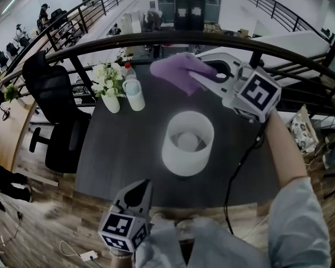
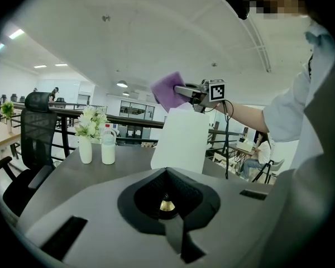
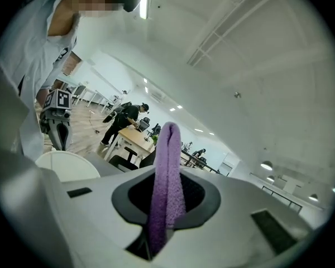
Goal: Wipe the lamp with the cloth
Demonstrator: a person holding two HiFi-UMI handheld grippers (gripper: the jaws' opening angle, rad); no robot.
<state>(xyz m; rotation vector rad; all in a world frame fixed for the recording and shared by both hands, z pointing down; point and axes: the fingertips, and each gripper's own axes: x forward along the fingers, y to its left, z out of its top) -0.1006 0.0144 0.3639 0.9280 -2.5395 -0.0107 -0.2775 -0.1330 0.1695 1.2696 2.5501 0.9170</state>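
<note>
A dark table (image 1: 109,149) is seen filling the middle of the head view, with a curved black railing (image 1: 100,41) running along its far edge. A black office chair (image 1: 53,102) is placed on the floor just left of the table. The lamp (image 1: 181,162), a white cylindrical shade viewed from above, is stood upright near the middle of the table, a little to the right.

The right gripper (image 1: 197,79) is held in the air over the far right part of the table, beyond the lamp, on a bare forearm (image 1: 282,149) reaching in from the near right. Its jaws are clamped on the cloth (image 1: 176,70): in the right gripper view a purple fold is pinched between them and stands up past the tips. The cloth is spread out to the left of the jaws, above the tabletop and apart from the lamp.

The left gripper (image 1: 139,188) is held low at the near edge of the table, pointed towards the lamp; its jaws are brought together with nothing between them.

At the far left of the table a white vase (image 1: 110,102) of pale flowers is set, with a white bottle (image 1: 134,95) just beside it on the right
</note>
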